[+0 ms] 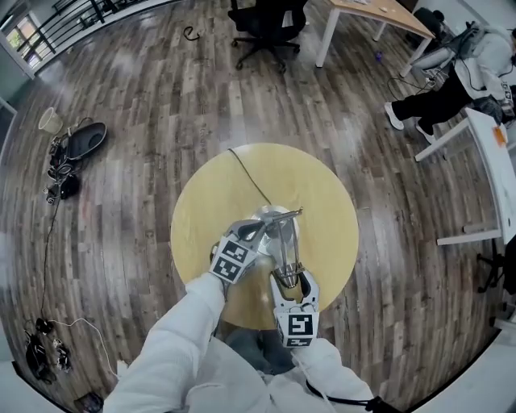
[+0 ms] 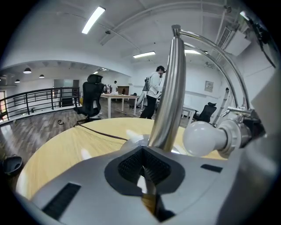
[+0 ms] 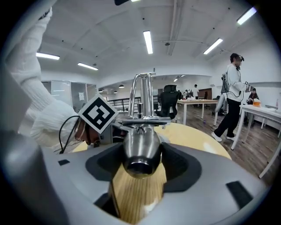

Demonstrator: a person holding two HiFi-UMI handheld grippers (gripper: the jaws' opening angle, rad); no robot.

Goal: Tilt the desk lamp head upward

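A chrome desk lamp stands in the middle of a round yellow table [image 1: 205, 202]. Its black cable [image 1: 246, 173] runs off toward the far edge. My left gripper [image 1: 254, 231] reaches in from the left and is shut on the foot of the lamp stem [image 2: 169, 96]. In the left gripper view the stem rises straight out of the left gripper [image 2: 147, 165], with the white bulb [image 2: 204, 137] to its right. The lamp head [image 3: 141, 151] points toward me. It lies between the pads of my right gripper [image 3: 142, 154], which stands open around it, also seen as the right gripper [image 1: 289, 278] from above.
A black office chair [image 1: 262, 24] and a wooden desk [image 1: 379, 12] stand beyond the table. A seated person [image 1: 451, 89] and a white desk [image 1: 496, 161] are at the right. Bags and cables [image 1: 81, 141] lie on the floor at the left. Another person [image 3: 232, 94] stands behind.
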